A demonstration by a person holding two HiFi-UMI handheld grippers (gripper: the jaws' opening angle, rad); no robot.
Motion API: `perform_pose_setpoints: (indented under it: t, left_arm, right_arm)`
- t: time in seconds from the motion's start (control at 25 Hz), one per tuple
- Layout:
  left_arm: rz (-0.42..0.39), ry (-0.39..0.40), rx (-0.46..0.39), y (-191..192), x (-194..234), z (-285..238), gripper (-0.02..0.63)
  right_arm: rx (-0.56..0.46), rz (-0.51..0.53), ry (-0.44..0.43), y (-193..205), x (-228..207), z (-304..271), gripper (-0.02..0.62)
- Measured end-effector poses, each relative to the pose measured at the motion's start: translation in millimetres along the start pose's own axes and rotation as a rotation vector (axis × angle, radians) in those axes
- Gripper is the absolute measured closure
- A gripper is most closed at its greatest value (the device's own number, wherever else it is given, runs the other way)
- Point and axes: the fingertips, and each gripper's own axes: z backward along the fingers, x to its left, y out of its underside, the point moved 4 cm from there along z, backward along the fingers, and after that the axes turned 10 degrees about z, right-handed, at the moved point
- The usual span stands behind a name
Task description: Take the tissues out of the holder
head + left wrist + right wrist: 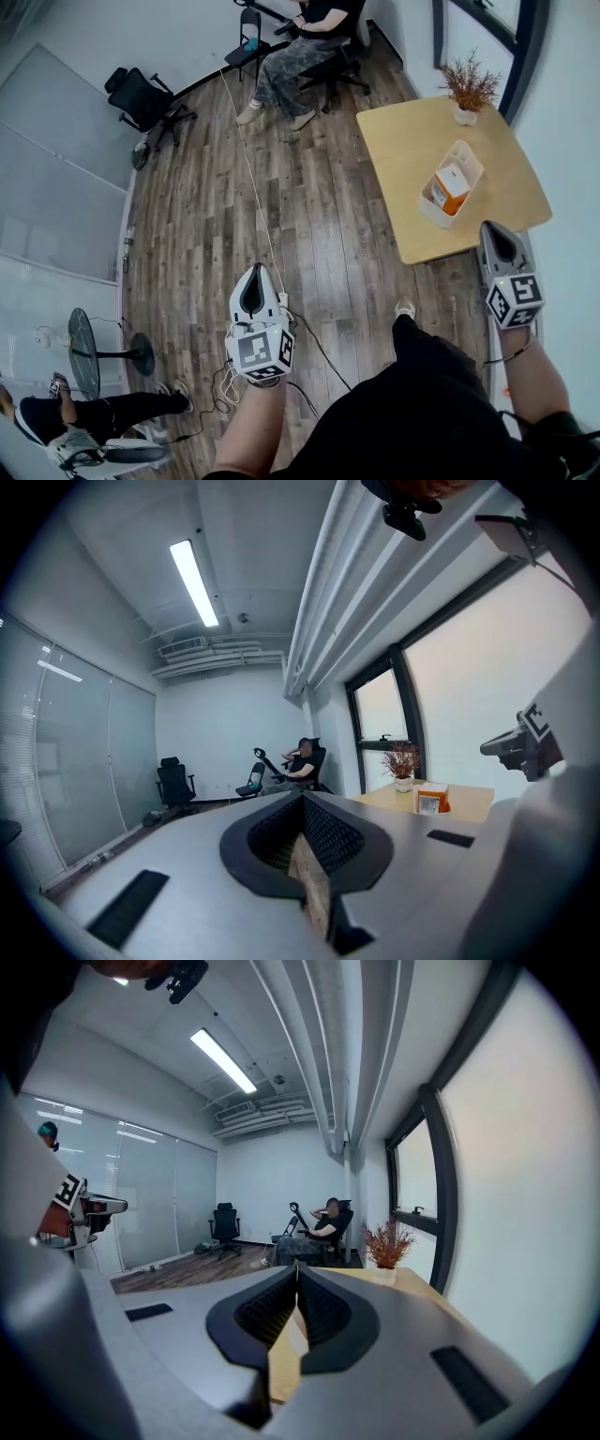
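Observation:
A white holder [453, 181] with an orange tissue pack [451, 188] in it stands on the light wooden table [403, 155], near the table's right side. In the left gripper view the holder [431, 800] shows far off to the right. My left gripper [255, 272] hangs shut and empty over the floor, well left of the table. My right gripper [493, 230] is also shut and empty, held just off the table's near right corner, short of the holder. Each gripper view shows its own jaws closed together: left gripper [302, 797], right gripper [296, 1265].
A small potted plant [467, 87] stands at the table's far edge. A seated person [295, 52] and office chairs [141, 98] are at the far wall. A fan stand [89, 352] and cables [309, 342] lie on the wood floor to my left.

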Motion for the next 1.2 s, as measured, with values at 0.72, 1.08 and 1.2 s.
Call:
perform_pose_setpoints:
  t: [0.72, 1.08, 1.2]
  left_arm:
    - [-0.050, 0.130, 0.026, -31, -87, -195, 0.601]
    - [-0.043, 0.268, 0.082, 2, -128, -243, 0.601]
    - [-0.044, 0.324, 0.095, 11, -137, -256, 0.601]
  right_arm:
    - [0.046, 0.000, -0.103, 13, -52, -130, 0.261]
    - [0.078, -0.035, -0.127, 31, -45, -149, 0.172]
    - [0.096, -0.051, -0.111, 38, -48, -154, 0.170]
